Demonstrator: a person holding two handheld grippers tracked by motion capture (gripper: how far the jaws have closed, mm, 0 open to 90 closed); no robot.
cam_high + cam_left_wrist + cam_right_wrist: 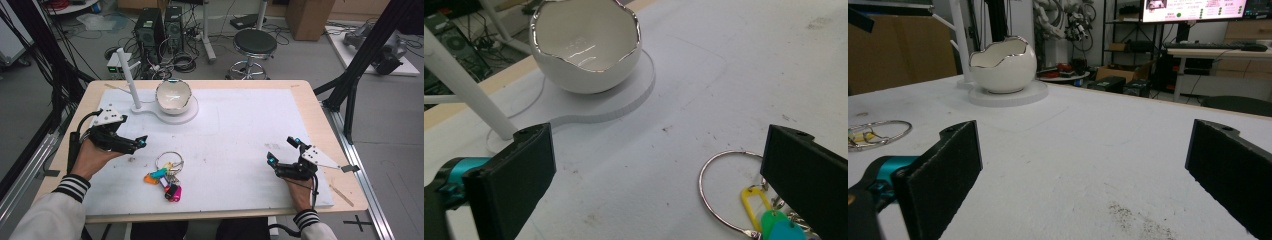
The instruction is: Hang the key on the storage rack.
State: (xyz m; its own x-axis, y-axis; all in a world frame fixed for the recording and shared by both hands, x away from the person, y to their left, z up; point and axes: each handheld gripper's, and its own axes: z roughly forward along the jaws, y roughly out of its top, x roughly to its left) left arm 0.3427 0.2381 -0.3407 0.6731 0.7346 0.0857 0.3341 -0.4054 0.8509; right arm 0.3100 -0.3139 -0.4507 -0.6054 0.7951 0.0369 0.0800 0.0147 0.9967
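A white egg-shaped bowl (173,95) with a silver rim stands on a round white base (187,114) at the back left of the white mat (240,130). A key ring with coloured tags (167,174) lies near the front left. My left gripper (137,143) hovers open just left of the keys, nothing between its jaws. In the left gripper view (659,185) the bowl (584,45) lies ahead and the key ring's tags (769,220) sit by the right jaw. My right gripper (281,150) rests open at the front right; its own view (1083,180) faces the bowl (1003,65).
A white post (128,75) rises from the base beside the bowl. Beyond the table's far edge stand a black stool (254,42) and computer towers (150,27) among cables. Black frame struts (360,55) slant down at the right.
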